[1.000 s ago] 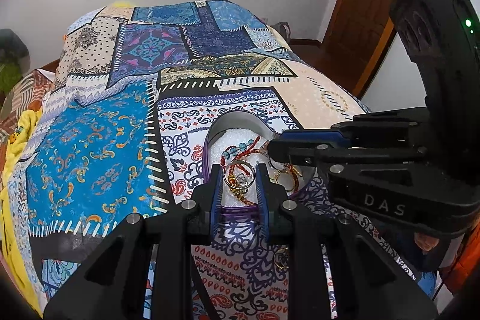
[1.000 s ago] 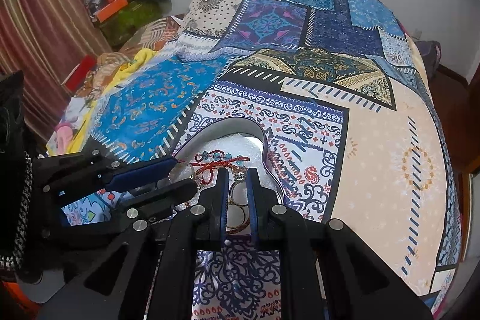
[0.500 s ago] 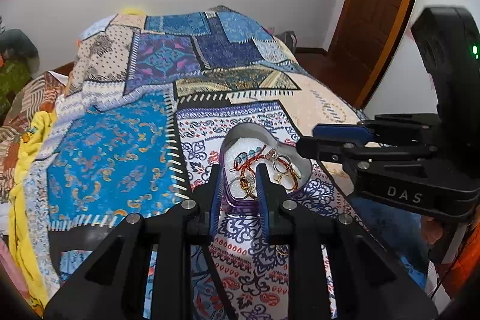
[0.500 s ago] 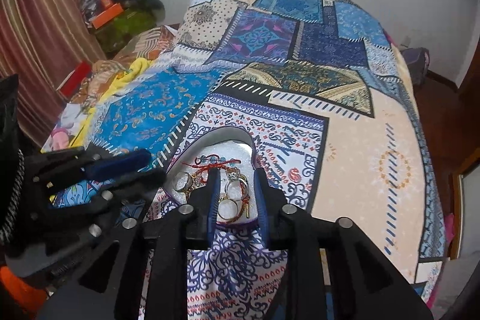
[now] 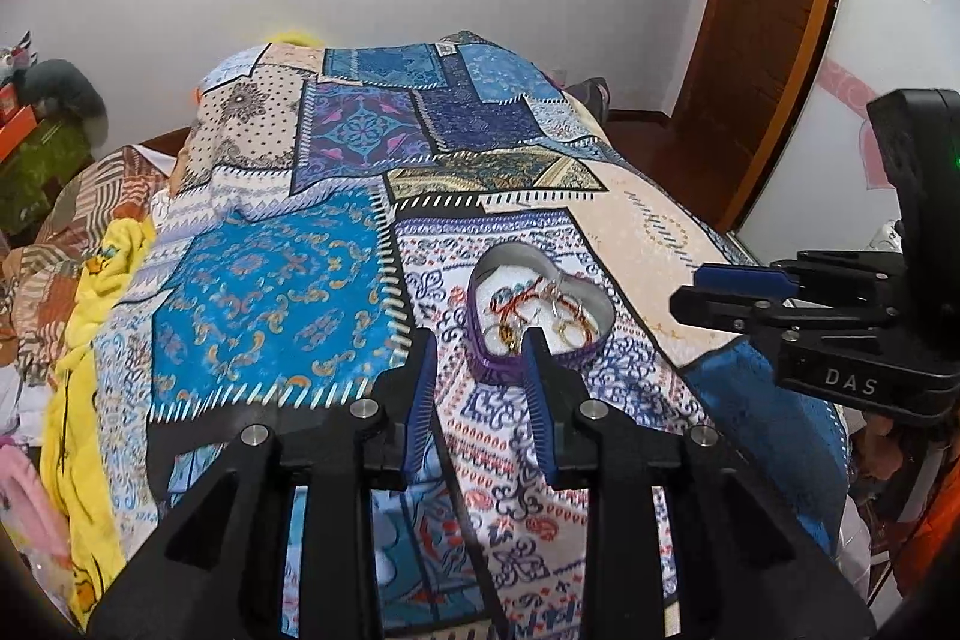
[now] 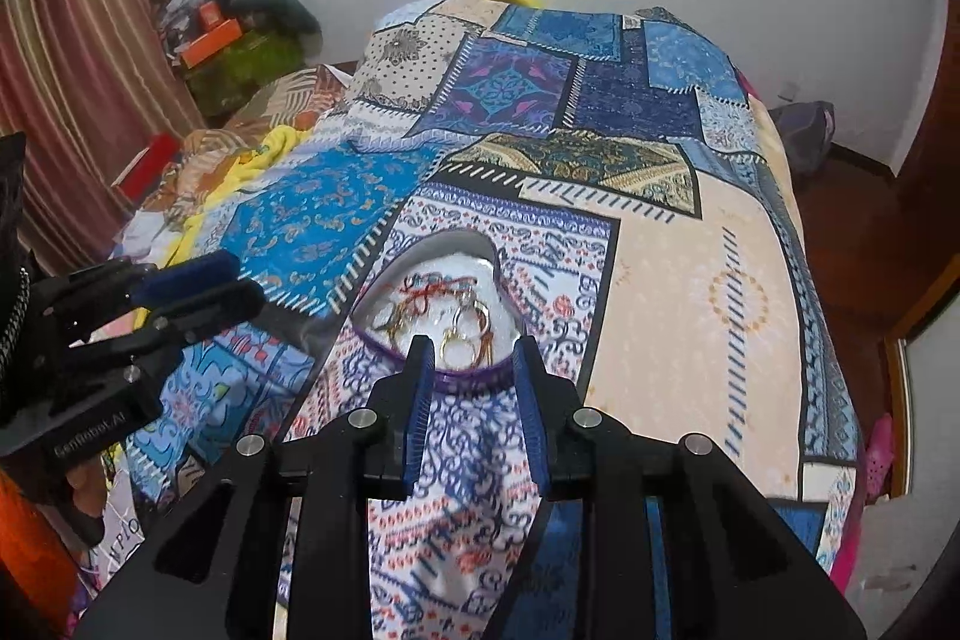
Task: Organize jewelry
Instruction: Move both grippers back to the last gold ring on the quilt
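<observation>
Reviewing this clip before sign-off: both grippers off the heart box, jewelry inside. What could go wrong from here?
1. The jewelry lies tangled: red cord over gold rings. Picking one piece may drag out others.
2. The heart box sits on a soft bedspread; a push on its rim could tip it.
3. The left gripper and right gripper, both with jaws open, aim at the same small box and could collide.

The bedspread lies flat and bare on every side of the heart-shaped box, leaving room to approach it from the front, left or far side. The left hand-held gripper hangs just short of the box's near rim, with the right hand-held gripper close beside it. A yellow blanket crowds the bed's left edge.
</observation>
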